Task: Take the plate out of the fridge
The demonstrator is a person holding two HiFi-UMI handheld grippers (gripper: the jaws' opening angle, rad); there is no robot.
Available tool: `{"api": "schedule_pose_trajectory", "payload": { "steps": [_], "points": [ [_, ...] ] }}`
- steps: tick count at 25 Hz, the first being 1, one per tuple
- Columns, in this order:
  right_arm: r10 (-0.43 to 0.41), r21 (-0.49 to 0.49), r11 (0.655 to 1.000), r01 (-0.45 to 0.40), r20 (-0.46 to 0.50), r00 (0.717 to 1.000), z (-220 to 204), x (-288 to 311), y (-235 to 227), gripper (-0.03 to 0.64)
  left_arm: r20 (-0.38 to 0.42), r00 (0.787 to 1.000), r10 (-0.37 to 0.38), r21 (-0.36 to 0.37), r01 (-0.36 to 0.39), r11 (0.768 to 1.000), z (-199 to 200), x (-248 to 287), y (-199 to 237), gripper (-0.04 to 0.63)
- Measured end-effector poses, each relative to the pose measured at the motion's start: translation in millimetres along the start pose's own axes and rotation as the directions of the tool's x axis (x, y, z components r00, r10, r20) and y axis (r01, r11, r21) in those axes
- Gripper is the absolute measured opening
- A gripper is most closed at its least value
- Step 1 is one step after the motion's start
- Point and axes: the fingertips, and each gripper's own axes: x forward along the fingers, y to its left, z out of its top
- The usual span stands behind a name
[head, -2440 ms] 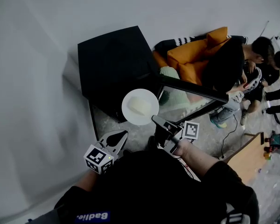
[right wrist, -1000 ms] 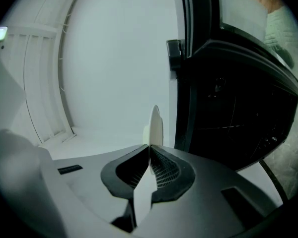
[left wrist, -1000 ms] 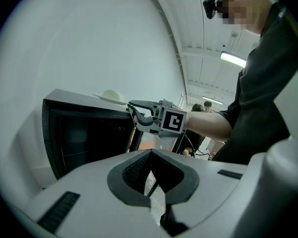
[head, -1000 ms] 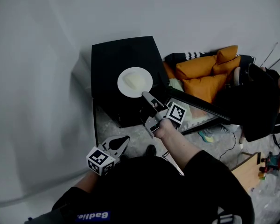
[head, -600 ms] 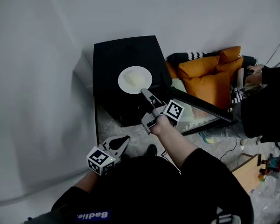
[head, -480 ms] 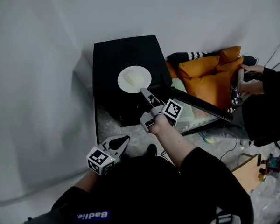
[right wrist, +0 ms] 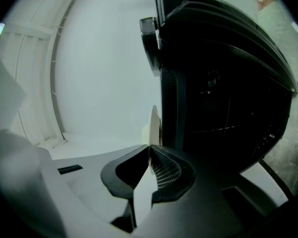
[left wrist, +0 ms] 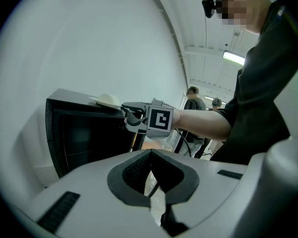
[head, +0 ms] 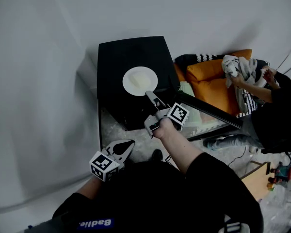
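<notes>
1. Two jaws of the right gripper (head: 148, 95) are pinched on the near rim of the plate (head: 130, 84). We judge this edge grip keeps the pale food (head: 142, 79) on it level.
2. Out of the fridge (head: 131, 57) already, the plate lies flat near the centre of the head view, over the black top. The door (head: 206, 109) hangs open toward the lower right.
3. At lower left, the left gripper (head: 129, 142) waits closed and empty, well apart from the work, likely spared for the door.
4. Only the right gripper view shows the rim edge-on between its jaws. Only the left gripper view shows the plate from the side, low against the fridge top. Whether it rests there we cannot tell.
</notes>
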Motion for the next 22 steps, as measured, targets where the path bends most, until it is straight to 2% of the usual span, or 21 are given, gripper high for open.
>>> {"api": "schedule_pose_trajectory", "payload": {
  "steps": [8, 13, 16, 22],
  "points": [
    [0.0, 0.014, 1.0, 0.0, 0.016, 1.0, 3.4, -2.1, -7.1, 0.017, 0.004, 1.0, 0.018, 0.001, -0.018, 1.0, -4.2, -1.2, -2.2, -0.003],
    [0.006, -0.011, 1.0, -0.006, 0.015, 1.0, 3.5, 0.7, -6.6, 0.021, 0.002, 1.0, 0.025, 0.003, -0.025, 1.0, -4.9, -2.4, 0.7, -0.003],
    [-0.003, -0.03, 1.0, 0.003, 0.001, 1.0, 4.1, -1.7, -7.2, 0.072, 0.0, 1.0, 0.032, 0.003, -0.032, 0.999, -6.2, -3.4, -0.6, -0.003],
    [-0.018, -0.034, 0.999, 0.018, -0.008, 1.0, 2.9, -4.9, -12.7, 0.087, -0.006, 1.0, 0.023, -0.001, -0.023, 1.0, -4.7, -4.9, 0.9, -0.003]
  ]
}}
